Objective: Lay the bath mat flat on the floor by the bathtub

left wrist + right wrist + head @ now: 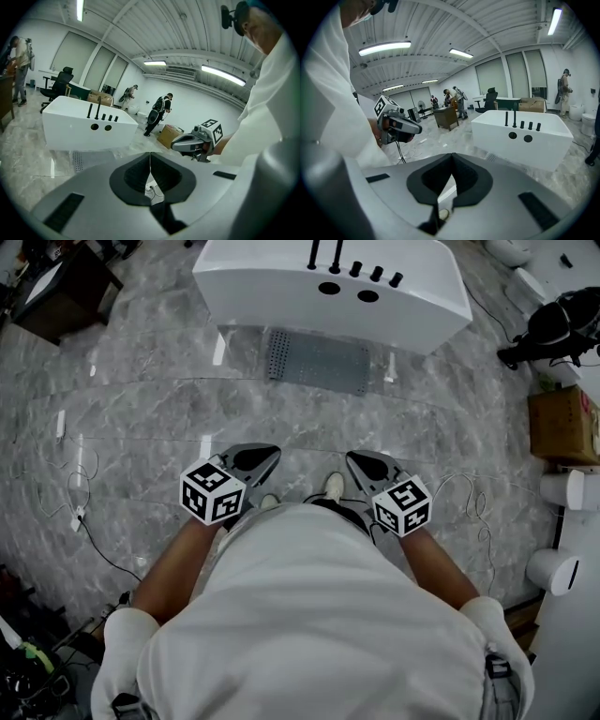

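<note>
A grey perforated bath mat (pixel 317 360) lies flat on the marble floor against the near side of the white bathtub (pixel 328 287). I hold both grippers close to my body, well short of the mat. My left gripper (pixel 265 456) and right gripper (pixel 361 462) point toward the tub, each shut with nothing between the jaws. In the left gripper view the shut jaws (pixel 150 161) face the bathtub (pixel 84 124) and the mat (pixel 91 159). The right gripper view shows its shut jaws (pixel 451 161), the bathtub (pixel 525 136) and a corner of the mat (pixel 491 157).
A cardboard box (pixel 562 423) and white fixtures (pixel 562 488) stand at the right. Cables (pixel 80 493) trail over the floor at the left, and a dark desk (pixel 61 287) sits at the far left. People (pixel 157 115) stand in the background.
</note>
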### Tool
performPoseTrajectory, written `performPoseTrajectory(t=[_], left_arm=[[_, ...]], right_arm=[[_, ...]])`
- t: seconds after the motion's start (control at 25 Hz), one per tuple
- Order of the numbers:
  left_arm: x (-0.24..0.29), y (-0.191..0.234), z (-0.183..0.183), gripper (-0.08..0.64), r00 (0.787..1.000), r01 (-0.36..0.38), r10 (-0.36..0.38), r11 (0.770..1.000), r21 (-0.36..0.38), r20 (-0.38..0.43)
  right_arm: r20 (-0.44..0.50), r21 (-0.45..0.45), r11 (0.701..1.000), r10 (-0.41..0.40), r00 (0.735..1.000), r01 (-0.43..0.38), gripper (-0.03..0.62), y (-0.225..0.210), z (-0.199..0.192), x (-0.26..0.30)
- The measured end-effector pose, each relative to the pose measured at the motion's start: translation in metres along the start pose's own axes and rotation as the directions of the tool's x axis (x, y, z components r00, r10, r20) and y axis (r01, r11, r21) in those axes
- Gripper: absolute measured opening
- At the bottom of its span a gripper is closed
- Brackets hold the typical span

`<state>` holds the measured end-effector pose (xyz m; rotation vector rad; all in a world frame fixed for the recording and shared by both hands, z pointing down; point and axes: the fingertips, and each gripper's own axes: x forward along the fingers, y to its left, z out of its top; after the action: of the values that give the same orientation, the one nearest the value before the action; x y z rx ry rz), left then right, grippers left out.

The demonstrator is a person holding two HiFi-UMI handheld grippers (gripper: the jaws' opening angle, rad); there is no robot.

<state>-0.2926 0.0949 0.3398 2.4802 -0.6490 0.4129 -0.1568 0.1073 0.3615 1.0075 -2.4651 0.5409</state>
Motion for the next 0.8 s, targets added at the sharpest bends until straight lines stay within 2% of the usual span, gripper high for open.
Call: performPoseTrajectory(t=[0.36,0.64,0.8], left_arm=[[-0.060,0.012,-0.034,0.020,1.000,0.019,-0.019,1.000,0.007,0.011],[-0.078,0.014,-0.044,0.020,0.999,0.031,-0.031,0.999,0.033,0.023],[-0.086,0.020,-0.045,0.020,0.999,0.034,-0.034,0.999,0.017,0.034]], right_arm=[[0.006,0.009,0.999,-0.049,0.999,0.049,0.008,0.071,-0.009,0.012],[0.009,0.000,0.997,-0.079,0.997,0.079,0.008,0.093,-0.009,0.014],[0.016,0.001,0.996,-0.089,0.996,0.089,0.008,0.102,-0.008,0.015]])
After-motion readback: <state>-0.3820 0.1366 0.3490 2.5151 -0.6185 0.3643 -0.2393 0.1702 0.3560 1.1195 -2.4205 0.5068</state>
